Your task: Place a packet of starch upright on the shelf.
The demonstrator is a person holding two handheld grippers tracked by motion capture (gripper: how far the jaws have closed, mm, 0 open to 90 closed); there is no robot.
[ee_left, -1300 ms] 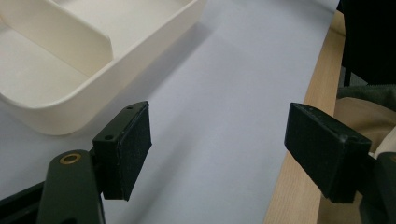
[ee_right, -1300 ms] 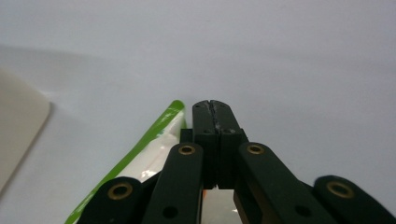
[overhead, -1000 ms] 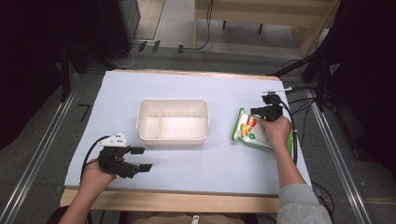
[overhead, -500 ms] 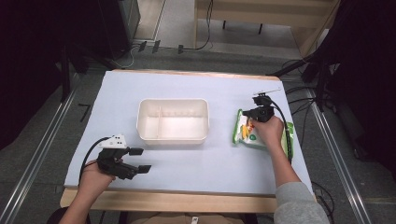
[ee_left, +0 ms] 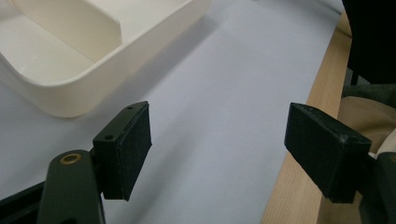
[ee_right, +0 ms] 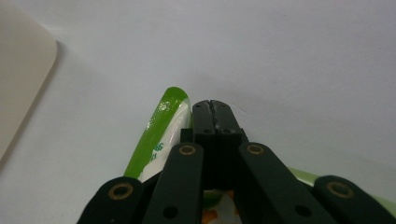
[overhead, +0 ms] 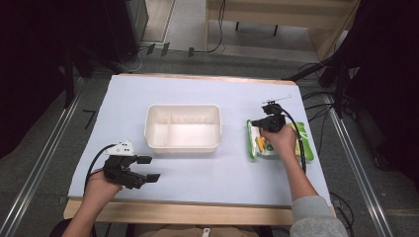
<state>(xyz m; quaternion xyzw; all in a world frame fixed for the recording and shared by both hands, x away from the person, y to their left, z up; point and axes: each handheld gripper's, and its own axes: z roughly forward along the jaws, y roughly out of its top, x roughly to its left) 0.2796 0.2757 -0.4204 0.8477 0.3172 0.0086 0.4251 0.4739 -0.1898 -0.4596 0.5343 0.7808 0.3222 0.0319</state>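
High view puts the right tool (overhead: 258,122) at the right side of the worktop (overhead: 232,173), over the far left corner of a green and white snack packet (overhead: 276,140) that lies flat on the pale blue cover. The person's right hand (overhead: 277,139) rests on top of the packet, hiding much of its middle, and a black cable runs from the tool down along the forearm. A white two-compartment tray (overhead: 182,127) sits near the middle of the worktop, just to the left of the packet and apart from it; both of its compartments look bare.

Right gripper view shows the right tool (ee_right: 215,108) with its jaws pressed together, the tips meeting in a thin seam. The packet's green edge (ee_right: 164,125) rises just to the left of the jaws and touches their side; whether any film is caught between the tips cannot be told from here. A rounded corner of the tray (ee_right: 23,79) shows at the left edge.

The left tool (overhead: 147,169) sits low at the near left of the worktop, held in the left hand (overhead: 101,183), well apart from the packet. Left gripper view shows the left tool (ee_left: 218,140) with its jaws spread wide, nothing between them but the blue cover, with the tray (ee_left: 84,70) up to the left and the wooden worktop edge (ee_left: 308,154) running past on the right
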